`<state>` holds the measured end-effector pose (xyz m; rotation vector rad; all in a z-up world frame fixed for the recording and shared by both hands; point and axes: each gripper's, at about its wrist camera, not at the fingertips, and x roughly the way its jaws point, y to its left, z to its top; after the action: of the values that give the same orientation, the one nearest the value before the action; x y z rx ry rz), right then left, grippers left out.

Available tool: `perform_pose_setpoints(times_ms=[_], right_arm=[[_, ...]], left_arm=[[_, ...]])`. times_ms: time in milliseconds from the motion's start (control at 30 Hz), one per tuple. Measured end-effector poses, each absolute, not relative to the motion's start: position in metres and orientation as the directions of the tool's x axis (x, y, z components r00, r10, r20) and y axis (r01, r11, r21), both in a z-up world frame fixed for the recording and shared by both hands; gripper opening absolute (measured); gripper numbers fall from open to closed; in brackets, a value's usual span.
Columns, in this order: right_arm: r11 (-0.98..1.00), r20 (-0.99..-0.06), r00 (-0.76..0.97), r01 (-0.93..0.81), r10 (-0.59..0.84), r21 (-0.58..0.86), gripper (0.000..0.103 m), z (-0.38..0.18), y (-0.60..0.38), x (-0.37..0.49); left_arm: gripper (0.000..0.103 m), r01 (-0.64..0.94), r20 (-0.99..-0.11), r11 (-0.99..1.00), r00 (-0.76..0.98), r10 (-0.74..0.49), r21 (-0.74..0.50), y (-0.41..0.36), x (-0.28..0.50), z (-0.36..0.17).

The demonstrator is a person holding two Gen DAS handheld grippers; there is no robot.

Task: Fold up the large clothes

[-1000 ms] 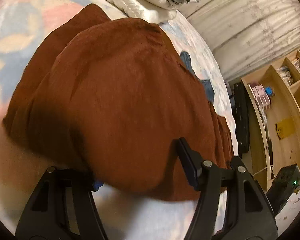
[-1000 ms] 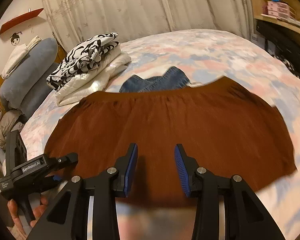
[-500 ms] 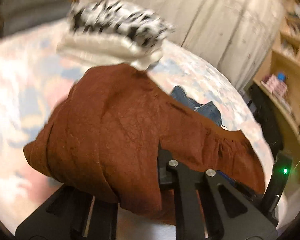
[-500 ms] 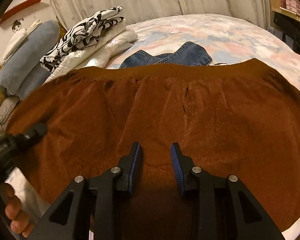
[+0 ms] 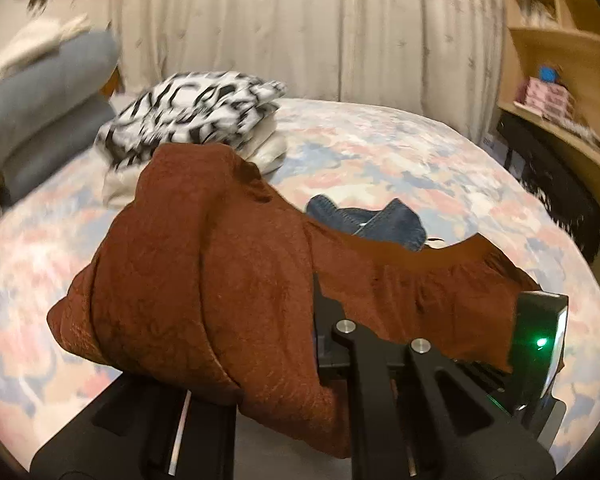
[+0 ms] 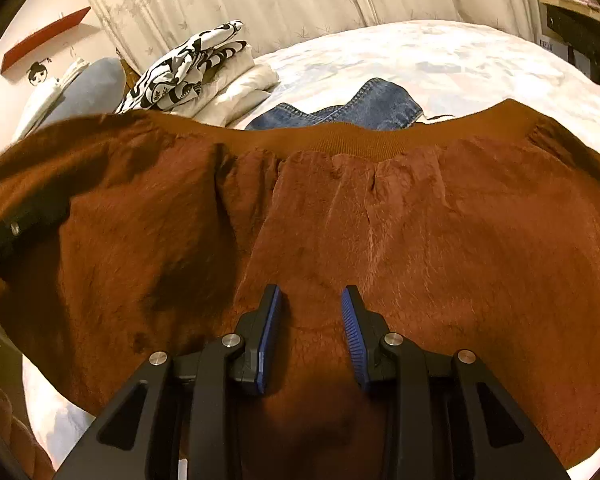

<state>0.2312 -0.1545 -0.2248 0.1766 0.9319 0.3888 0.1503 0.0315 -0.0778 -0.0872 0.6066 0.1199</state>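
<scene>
Skirt (image 5: 204, 280) hem clenched in left tool (image 5: 300, 332); right tool (image 6: 311, 300) parted, flat on cloth.

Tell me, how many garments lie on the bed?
4 visible: brown garment in front, jeans behind it, patterned piece atop a white one at the back left. Others may be hidden.

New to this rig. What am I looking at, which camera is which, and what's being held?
No robot arm: a person holds a two-finger gripper in each hand, each with a fisheye camera looking along its fingers. In the left wrist view, the left gripper is shut on the rust-brown garment, lifted and draped over it. In the right wrist view, the right gripper sits over the same garment, pads apart; whether it grips is unclear. On the floral bed lie jeans and a folded stack topped by black-and-white cloth.
</scene>
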Motion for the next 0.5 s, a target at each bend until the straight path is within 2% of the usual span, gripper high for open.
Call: perform_pose_setpoints(times_ms=[200,367,500], right_arm=[[0.885,-0.726,0.509,-0.225,0.463,0.407,0.032,-0.187,-0.206,0.208],[0.958,-0.698,0.689,0.019,0.196,0.288,0.032,-0.147,-0.317,0.195],[0.921,-0.670,0.739,0.216,0.064,0.325,0.032,-0.145,-0.398,0.175]], left_arm=[[0.009,-0.031,-0.538,0.998,0.841,0.057,0.057,-0.029,0.156,-0.054],[0.009,0.132,-0.547,0.971,0.837,-0.002,0.199,-0.109,0.164,-0.059],[0.009,0.282,-0.568,0.912,0.820,-0.069,0.297,-0.179,0.159,-0.087]])
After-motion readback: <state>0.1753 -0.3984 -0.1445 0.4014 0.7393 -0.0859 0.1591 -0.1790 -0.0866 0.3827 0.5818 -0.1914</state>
